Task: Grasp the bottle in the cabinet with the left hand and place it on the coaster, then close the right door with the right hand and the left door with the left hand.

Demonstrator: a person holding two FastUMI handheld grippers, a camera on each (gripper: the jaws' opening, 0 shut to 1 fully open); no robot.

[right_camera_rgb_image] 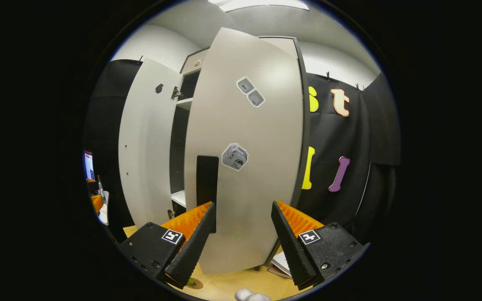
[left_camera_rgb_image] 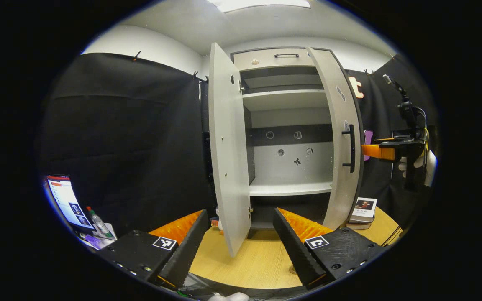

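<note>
The cabinet (left_camera_rgb_image: 285, 138) stands on the wooden surface (left_camera_rgb_image: 257, 259) with both doors swung out. In the left gripper view the left gripper (left_camera_rgb_image: 239, 246) hangs in front of the cabinet with its fingers spread and nothing between them. The right gripper (left_camera_rgb_image: 375, 151) sits just outside the right door (left_camera_rgb_image: 339, 138), beside its black handle (left_camera_rgb_image: 351, 148); in the right gripper view its fingers are also apart and empty, facing the door's outer face.

The shelves inside the cabinet look bare, so the bottle seems already out. I cannot make out the bottle or the coaster for certain: a small round patch on the surface below the right gripper may be the coaster, but it is cut off.

The likely risk is the right door. Pushed near the hinge edge, or with a finger snagging on the handle, it could bounce open or rock the cabinet. The left door (left_camera_rgb_image: 226, 154) juts toward the left gripper and could be clipped.
</note>
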